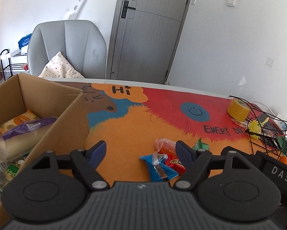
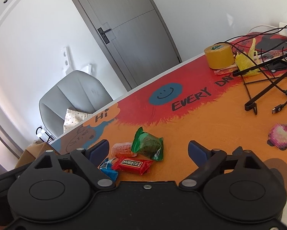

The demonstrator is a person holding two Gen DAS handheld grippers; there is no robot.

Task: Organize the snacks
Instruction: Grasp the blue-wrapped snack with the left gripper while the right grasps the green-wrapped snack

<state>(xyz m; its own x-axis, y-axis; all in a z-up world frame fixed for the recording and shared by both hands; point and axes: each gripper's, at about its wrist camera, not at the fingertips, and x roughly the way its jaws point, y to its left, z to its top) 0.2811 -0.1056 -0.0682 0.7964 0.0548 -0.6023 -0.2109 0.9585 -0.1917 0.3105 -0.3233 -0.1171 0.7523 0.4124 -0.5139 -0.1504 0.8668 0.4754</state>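
Your four small snack packets, blue (image 2: 109,169), red (image 2: 132,165), orange (image 2: 122,149) and green (image 2: 148,147), lie bunched on the colourful mat (image 2: 210,126); both your left gripper (image 1: 141,149) and right gripper (image 2: 148,151) stand spread, pinching nothing; the cardboard box (image 1: 53,103) of snacks sits left.

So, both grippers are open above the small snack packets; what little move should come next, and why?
Probably lower the left gripper onto the blue packet and close. It lies nearest between the open jaws, still loose on the table mat, and the cardboard box with other snacks stands just beside it.
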